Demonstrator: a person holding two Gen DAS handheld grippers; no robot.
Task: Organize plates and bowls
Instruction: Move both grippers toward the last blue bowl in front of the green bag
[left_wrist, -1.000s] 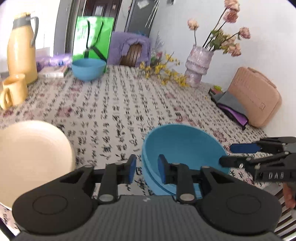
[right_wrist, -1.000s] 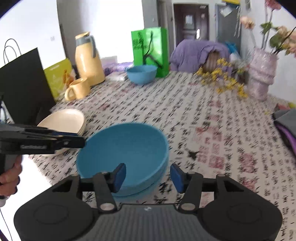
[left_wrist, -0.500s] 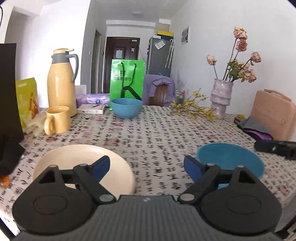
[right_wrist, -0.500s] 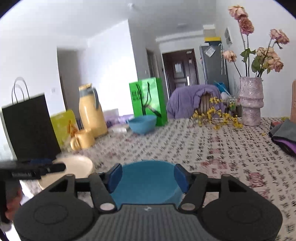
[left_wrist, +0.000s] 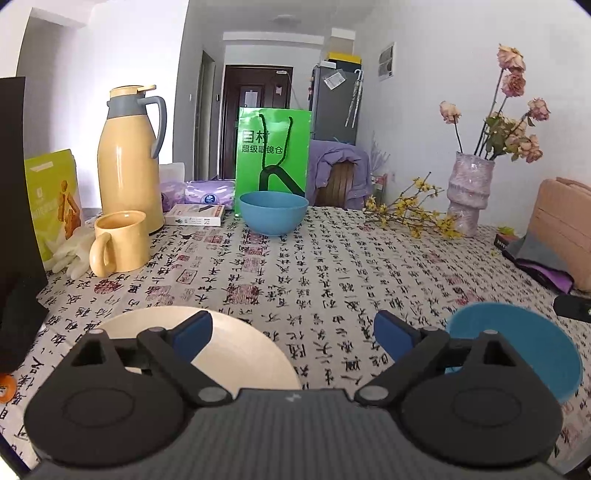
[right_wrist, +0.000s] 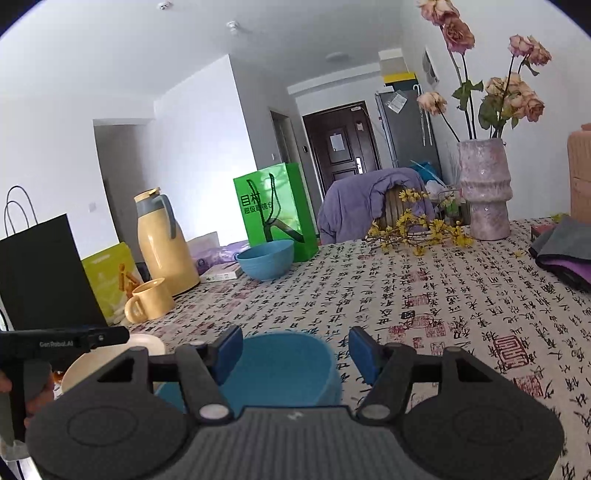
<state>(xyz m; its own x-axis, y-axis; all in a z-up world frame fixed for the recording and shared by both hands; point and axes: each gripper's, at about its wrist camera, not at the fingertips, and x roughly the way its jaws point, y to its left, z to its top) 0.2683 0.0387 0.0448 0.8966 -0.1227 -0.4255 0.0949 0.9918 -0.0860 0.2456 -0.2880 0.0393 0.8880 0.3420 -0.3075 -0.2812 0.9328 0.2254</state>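
Two nested blue bowls (right_wrist: 280, 365) sit near the table's front edge, also seen in the left wrist view as the blue bowls (left_wrist: 517, 336). My right gripper (right_wrist: 295, 341) hovers just behind them, open, its pads apart from the rim. A cream plate (left_wrist: 243, 350) lies to their left, seen again as the cream plate (right_wrist: 110, 354). My left gripper (left_wrist: 291, 326) is low over the plate's right side; its jaws are opening wide with nothing between them. A third blue bowl (left_wrist: 273, 218) stands far back by the green bag.
A yellow mug (left_wrist: 120, 242), a yellow thermos (left_wrist: 127, 158) and a black bag (left_wrist: 14, 221) line the left side. A green bag (left_wrist: 273, 155) stands at the back, with a vase (left_wrist: 469, 192) and yellow sprigs at right. A pink case (left_wrist: 565, 229) with cloths lies far right.
My left gripper opened wide and swung left from the blue bowls to the cream plate. My right gripper opened somewhat. Both views tipped up toward level.
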